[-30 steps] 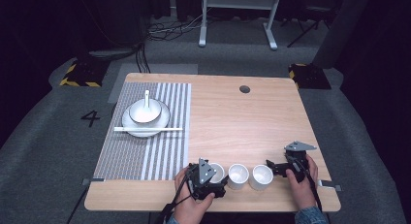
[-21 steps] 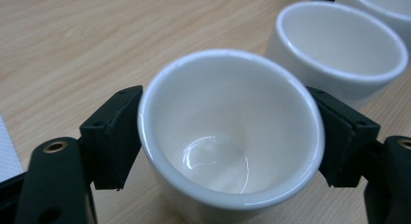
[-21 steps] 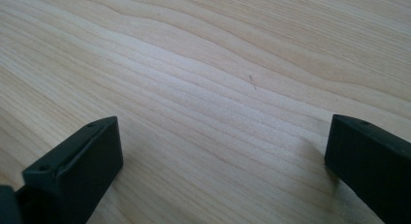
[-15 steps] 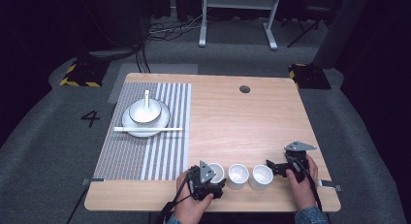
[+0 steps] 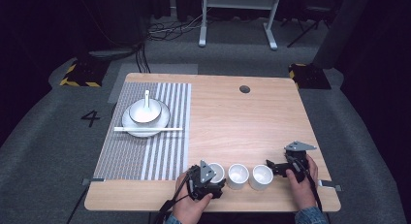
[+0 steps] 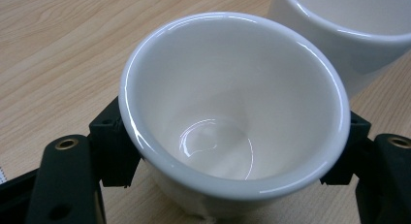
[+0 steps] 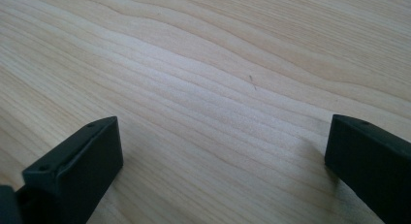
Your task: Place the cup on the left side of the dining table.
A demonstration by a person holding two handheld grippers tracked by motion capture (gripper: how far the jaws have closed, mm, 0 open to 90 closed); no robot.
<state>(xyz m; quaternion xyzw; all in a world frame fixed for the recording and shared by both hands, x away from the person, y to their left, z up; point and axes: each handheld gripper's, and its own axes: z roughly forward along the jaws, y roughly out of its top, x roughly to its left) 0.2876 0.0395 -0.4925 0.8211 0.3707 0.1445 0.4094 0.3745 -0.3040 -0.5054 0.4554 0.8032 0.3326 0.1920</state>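
Barely any movement since a second ago — the left gripper [image 5: 213, 178] has stayed at the leftmost cup [image 5: 215, 172] and the right gripper [image 5: 275, 167] has kept its place by the worktop's [image 5: 242, 127] near right corner. Left fingers [image 6: 114, 146] are clamped on that white cup [image 6: 232, 112], one on each side of its wall, as the left gripper view shows close up. It stands upright near the worktop's near edge, first in a row of three, with the middle cup [image 5: 238, 176] just beside it and the right cup [image 5: 260, 177] next along. Right fingers [image 7: 77, 170] stand wide apart over bare wood, holding nothing — just beside the right cup. Over at the far left sits a striped mat [image 5: 145, 151], carrying a plate [image 5: 145, 118] with bowl [image 5: 144, 110], spoon [image 5: 147, 97] and chopsticks [image 5: 148, 129].
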